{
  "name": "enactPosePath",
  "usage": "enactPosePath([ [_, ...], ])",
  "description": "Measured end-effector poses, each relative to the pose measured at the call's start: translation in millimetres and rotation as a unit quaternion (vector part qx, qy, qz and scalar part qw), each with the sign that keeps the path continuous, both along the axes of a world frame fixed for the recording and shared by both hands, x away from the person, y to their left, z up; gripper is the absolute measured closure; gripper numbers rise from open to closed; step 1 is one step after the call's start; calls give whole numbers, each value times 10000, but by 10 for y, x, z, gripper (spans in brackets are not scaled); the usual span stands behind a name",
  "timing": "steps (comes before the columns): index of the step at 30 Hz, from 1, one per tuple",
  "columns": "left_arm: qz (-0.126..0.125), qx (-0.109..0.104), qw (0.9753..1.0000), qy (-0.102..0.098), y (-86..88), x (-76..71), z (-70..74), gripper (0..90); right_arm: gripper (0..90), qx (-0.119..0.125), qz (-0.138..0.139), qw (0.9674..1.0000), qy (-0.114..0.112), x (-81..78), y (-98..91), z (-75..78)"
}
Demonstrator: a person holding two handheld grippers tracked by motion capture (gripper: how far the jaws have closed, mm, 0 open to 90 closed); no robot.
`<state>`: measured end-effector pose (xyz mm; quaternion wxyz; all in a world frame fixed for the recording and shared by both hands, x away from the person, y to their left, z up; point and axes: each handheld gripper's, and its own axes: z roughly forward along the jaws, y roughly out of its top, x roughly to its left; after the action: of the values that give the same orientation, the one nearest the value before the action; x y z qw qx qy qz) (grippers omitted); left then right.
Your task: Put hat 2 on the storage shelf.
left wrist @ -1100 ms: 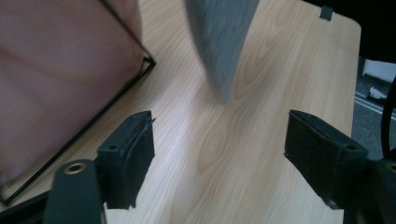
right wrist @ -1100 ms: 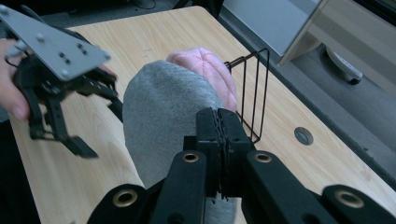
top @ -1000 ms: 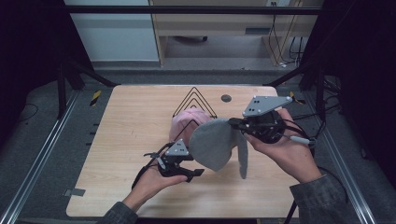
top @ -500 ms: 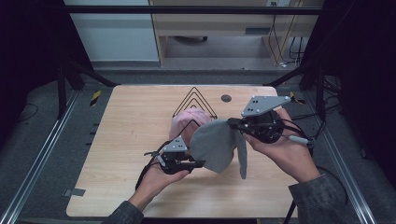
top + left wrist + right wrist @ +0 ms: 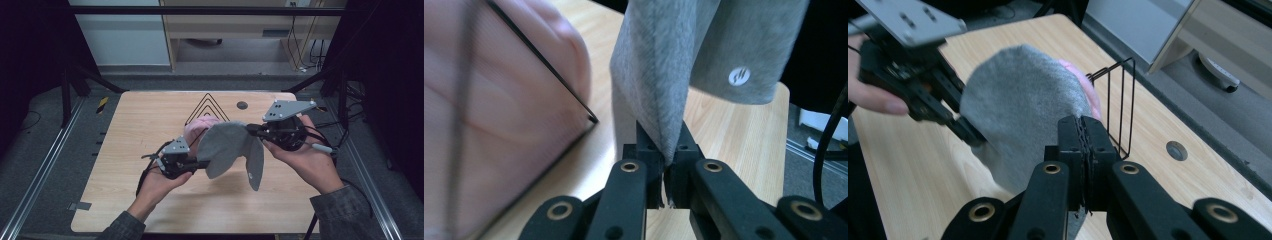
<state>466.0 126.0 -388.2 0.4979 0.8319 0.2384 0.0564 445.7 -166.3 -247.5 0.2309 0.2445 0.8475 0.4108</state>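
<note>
Grey sock [image 5: 227, 150] held up off the wooden table [image 5: 130, 130], stretched between both grippers, just in front of the black wire rack [image 5: 206, 111]. Left gripper [image 5: 200, 163] at the sock's lower left edge, nearer the person than the rack; jaws just closed, now pinching a folded edge of the grey fabric, seen pressed between the black pads [image 5: 651, 160] in the left gripper view. Small round white logo [image 5: 739, 76] on a hanging flap of the sock there. Right gripper [image 5: 252, 131] at the sock's upper right edge, to the right of the rack; jaws pressed together on the grey cloth, with the fabric spreading out from the closed tips in the right gripper view [image 5: 1083, 145]. Long tail of the sock drooping below the right gripper toward the tabletop. Pink garment [image 5: 197, 131] lying at the rack's foot, partly behind the sock. Small dark round hole [image 5: 242, 105] in the table to the right of the rack.
</note>
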Motion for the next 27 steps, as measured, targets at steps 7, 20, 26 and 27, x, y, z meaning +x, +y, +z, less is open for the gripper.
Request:
enactPosePath([
  [7,229,80,9994,-261,245,51,643,869,886,249,-133,9995,-125,13,-57,99],
  [20,476,421,9957,-677,367,177,1253,867,885,657,-265,9967,-404,132,-28,343],
  [26,538,479,9941,-810,334,271,1410,866,886,848,-398,9943,-505,220,-42,468],
  [27,546,470,9940,-823,326,289,1433,866,886,855,-426,9940,-537,242,-43,490],
])
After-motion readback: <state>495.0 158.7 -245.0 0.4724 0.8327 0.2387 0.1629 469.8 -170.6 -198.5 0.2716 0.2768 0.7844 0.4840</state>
